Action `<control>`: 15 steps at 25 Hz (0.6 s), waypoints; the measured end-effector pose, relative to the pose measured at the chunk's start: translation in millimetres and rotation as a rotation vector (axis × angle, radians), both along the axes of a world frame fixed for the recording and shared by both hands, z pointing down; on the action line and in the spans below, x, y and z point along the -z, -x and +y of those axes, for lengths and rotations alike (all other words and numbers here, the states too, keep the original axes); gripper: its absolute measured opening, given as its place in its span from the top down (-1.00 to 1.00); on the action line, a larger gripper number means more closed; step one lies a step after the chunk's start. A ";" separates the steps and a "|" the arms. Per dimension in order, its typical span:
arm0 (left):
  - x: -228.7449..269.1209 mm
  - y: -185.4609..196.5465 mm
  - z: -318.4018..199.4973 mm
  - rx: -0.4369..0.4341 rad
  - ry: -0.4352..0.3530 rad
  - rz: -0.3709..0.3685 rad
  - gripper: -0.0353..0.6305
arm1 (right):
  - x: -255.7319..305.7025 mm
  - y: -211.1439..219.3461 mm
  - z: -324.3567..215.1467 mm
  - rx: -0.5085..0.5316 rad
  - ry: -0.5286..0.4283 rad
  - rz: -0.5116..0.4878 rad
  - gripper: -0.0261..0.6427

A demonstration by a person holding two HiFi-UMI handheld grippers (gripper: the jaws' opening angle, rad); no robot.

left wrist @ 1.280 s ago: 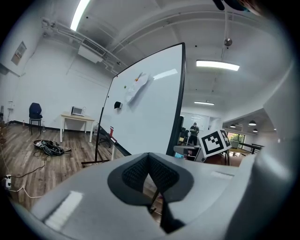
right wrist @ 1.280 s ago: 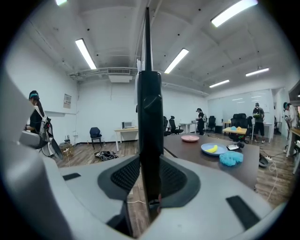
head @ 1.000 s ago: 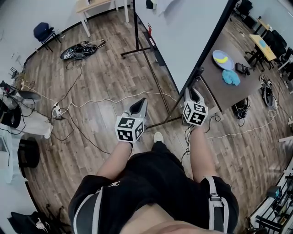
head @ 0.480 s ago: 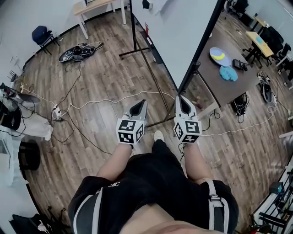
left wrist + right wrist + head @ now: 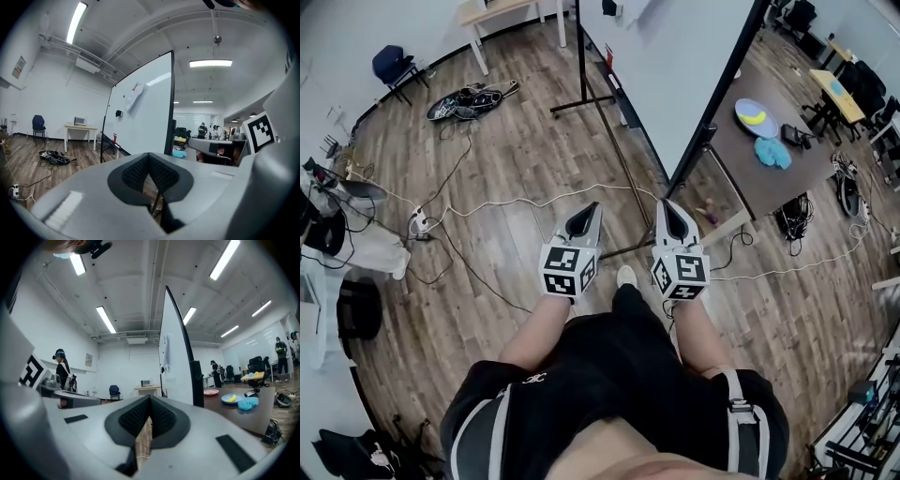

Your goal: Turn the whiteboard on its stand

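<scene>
Head view: whiteboard (image 5: 675, 66) stands upright on its black stand (image 5: 623, 178), running away from the person. Its near edge post is just beyond the right gripper (image 5: 667, 203). Left gripper (image 5: 592, 205) sits beside the right one, a little further from the whiteboard and over bare wood floor. Neither gripper touches the whiteboard or the stand. Bench (image 5: 750, 187) lies on the far side of the whiteboard and carries a plate (image 5: 757, 122) and a blue cloth (image 5: 772, 157). A white cable (image 5: 534, 204) trails over the floor on the near side.

Left gripper view: fingers (image 5: 136, 173) are pressed together at the tips with nothing between them. The whiteboard (image 5: 140, 117) is ahead and well apart, its writing face in sight.

Right gripper view: fingers (image 5: 164, 416) are likewise together and empty; only floor shows through the slit below them. The whiteboard (image 5: 173, 366) is seen almost edge-on, near but untouched. The bench (image 5: 234, 413) is off to its far side.

Progress, as a judgement: with both grippers empty and off the frame, no turning is under way. The pictures cannot settle whether the whiteboard already stands at the wanted angle. If not, what is left is to reach for the near edge post, take hold of it and swing the whiteboard about its stand.
</scene>
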State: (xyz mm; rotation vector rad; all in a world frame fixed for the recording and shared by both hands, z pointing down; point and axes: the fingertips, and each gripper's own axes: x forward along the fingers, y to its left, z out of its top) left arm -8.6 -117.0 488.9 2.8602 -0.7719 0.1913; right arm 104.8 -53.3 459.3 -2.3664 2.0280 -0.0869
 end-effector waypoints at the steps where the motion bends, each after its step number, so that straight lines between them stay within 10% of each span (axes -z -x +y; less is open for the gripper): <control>1: 1.2 1.6 -0.1 0.004 -0.003 0.002 0.87 | 0.7 1.2 0.5 0.003 -0.007 -0.003 0.90; 15: -1.3 19.6 -1.1 0.039 0.004 -0.001 0.87 | -2.1 13.3 -5.4 0.043 -0.018 -0.034 0.90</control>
